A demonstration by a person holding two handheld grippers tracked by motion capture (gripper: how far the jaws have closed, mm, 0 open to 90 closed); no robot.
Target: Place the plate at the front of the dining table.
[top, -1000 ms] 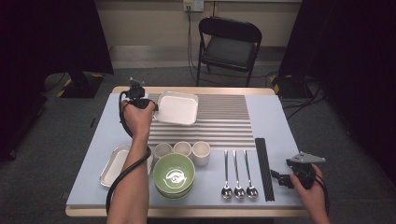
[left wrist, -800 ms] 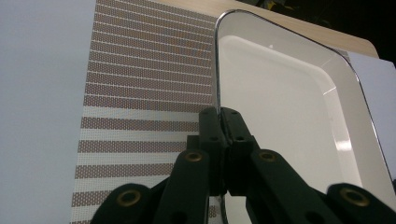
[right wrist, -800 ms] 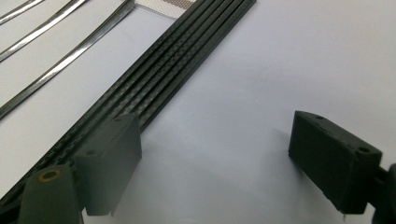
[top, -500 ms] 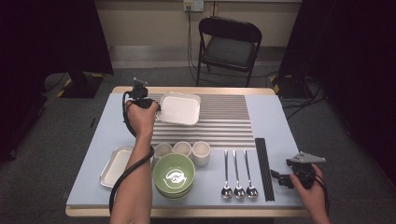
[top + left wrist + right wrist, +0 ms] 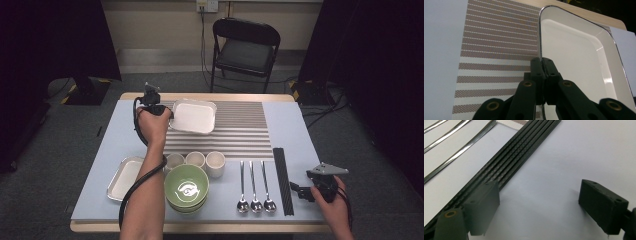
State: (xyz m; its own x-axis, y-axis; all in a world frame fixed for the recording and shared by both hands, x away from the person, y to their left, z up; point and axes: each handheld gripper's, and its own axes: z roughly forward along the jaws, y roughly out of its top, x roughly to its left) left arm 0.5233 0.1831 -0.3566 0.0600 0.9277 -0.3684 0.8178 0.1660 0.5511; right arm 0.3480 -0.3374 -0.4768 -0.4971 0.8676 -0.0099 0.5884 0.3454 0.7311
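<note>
Pinching the near-left rim of the white tray with our left gripper, we hold it over the far left part of the striped mat; the jaws are clamped tight on the rim, and the tray is tilted. Our right gripper sits at the near right of the table, jaws wide apart with nothing between them, just right of the black chopsticks.

Green bowls, three cups (in a row), three spoons, black chopsticks.
</note>
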